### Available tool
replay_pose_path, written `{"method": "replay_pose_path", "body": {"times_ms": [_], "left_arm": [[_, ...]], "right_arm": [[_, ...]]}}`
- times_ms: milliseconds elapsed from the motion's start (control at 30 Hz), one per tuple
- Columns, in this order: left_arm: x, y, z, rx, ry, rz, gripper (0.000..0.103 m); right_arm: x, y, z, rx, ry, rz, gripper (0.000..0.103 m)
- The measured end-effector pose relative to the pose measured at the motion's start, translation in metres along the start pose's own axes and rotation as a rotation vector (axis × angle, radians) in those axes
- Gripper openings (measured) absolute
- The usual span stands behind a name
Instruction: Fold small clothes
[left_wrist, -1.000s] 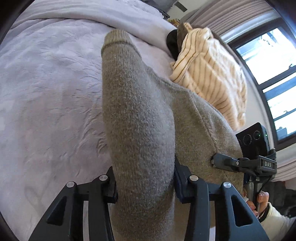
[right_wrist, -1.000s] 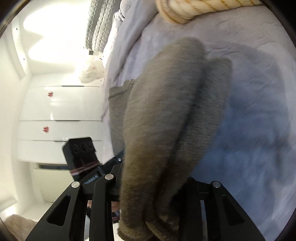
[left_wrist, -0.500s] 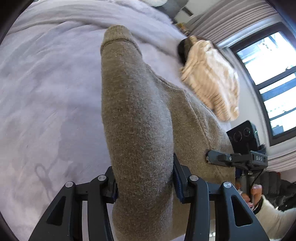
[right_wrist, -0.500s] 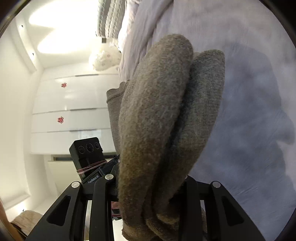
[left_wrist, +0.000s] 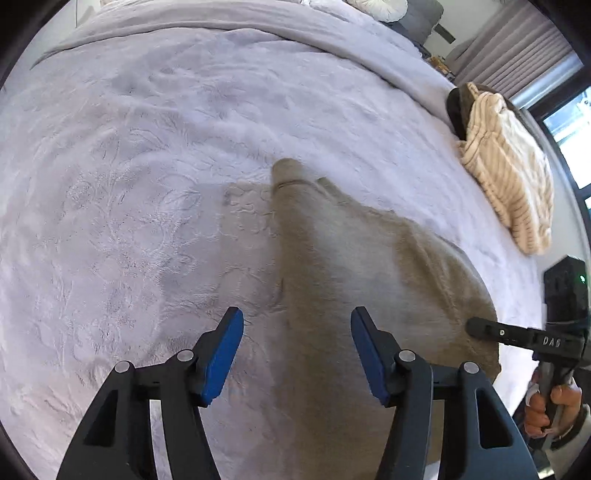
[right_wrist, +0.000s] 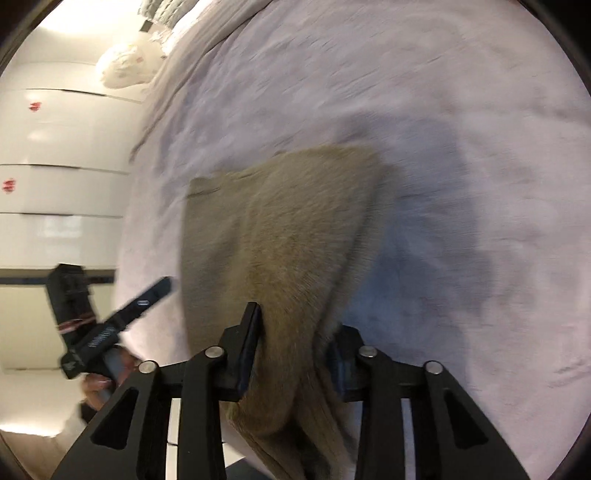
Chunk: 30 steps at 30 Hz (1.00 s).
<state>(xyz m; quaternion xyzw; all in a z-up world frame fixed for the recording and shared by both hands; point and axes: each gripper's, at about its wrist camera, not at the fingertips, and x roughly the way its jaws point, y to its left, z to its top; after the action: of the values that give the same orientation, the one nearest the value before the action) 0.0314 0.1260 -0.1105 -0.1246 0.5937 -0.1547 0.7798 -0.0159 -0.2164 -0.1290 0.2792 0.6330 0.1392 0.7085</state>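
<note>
A grey-brown knitted garment (left_wrist: 354, 266) lies partly spread on the pale bedspread (left_wrist: 155, 206), one cuffed end pointing away. My left gripper (left_wrist: 297, 354) hangs above its near edge with the jaws opening; the blue pads (left_wrist: 221, 354) stand clear of the cloth, which passes below and between them. In the right wrist view the same garment (right_wrist: 291, 229) drapes from my right gripper (right_wrist: 293, 354), whose jaws are shut on a bunched fold of it. The right gripper (left_wrist: 517, 336) also shows at the right edge of the left wrist view, held by a hand.
A cream striped garment (left_wrist: 506, 166) sits on a dark item at the bed's far right, near a window. White drawers (right_wrist: 55, 184) and a pillow (right_wrist: 125, 66) stand beyond the bed's left side in the right wrist view.
My left gripper let go of the knitted garment and its jaws spread. The garment dropped from hanging onto the bedspread. My right gripper kept its grip and swung over the bed.
</note>
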Motion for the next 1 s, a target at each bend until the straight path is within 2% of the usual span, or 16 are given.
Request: {"method": "replay_pose_path", "body": {"times_ms": [67,100,200,233,400,467,600,733,767,800,833,900,1000], "left_arm": [[0.017,0.0,-0.005,0.028,0.04,0.021,0.067],[0.026,-0.005,-0.009,0.048,0.055,0.05,0.071],[0.034,-0.009,-0.017,0.092,0.037,0.114,0.075],[0.032,-0.009,-0.017,0.092,0.037,0.131,0.079],[0.011,-0.011,-0.024,0.103,0.052,0.171,0.079],[0.003,-0.018,-0.031,0.123,0.061,0.175,0.079],[-0.013,-0.022,-0.054,0.141,0.095,0.134,0.079],[-0.004,-0.025,-0.087,0.14,0.189,0.145,0.079],[0.002,-0.025,-0.094,0.137,0.218,0.162,0.079],[0.006,-0.025,-0.1,0.13,0.236,0.172,0.079],[0.007,-0.024,-0.103,0.123,0.245,0.172,0.079],[0.008,-0.023,-0.109,0.093,0.258,0.171,0.079],[0.005,-0.022,-0.113,0.079,0.259,0.172,0.079]], "right_arm": [[0.007,-0.012,-0.008,-0.036,-0.02,-0.118,0.032],[0.012,-0.024,-0.016,-0.02,-0.009,-0.134,0.032],[0.015,-0.059,-0.026,0.097,-0.011,-0.055,0.032],[0.01,-0.06,-0.027,0.098,-0.017,-0.064,0.032],[-0.013,-0.037,-0.039,0.032,-0.019,-0.161,0.032],[-0.02,-0.04,-0.048,0.038,-0.025,-0.145,0.032],[-0.043,-0.033,-0.069,0.074,-0.002,-0.024,0.033],[-0.03,-0.016,-0.086,0.086,0.051,-0.013,0.033],[-0.027,-0.017,-0.09,0.092,0.073,-0.025,0.031],[-0.02,-0.015,-0.091,0.091,0.088,-0.05,0.019],[-0.014,-0.014,-0.094,0.072,0.101,-0.091,0.013],[-0.005,-0.01,-0.098,0.023,0.113,-0.179,0.012],[0.001,-0.018,-0.109,0.014,0.145,-0.218,0.012]]}}
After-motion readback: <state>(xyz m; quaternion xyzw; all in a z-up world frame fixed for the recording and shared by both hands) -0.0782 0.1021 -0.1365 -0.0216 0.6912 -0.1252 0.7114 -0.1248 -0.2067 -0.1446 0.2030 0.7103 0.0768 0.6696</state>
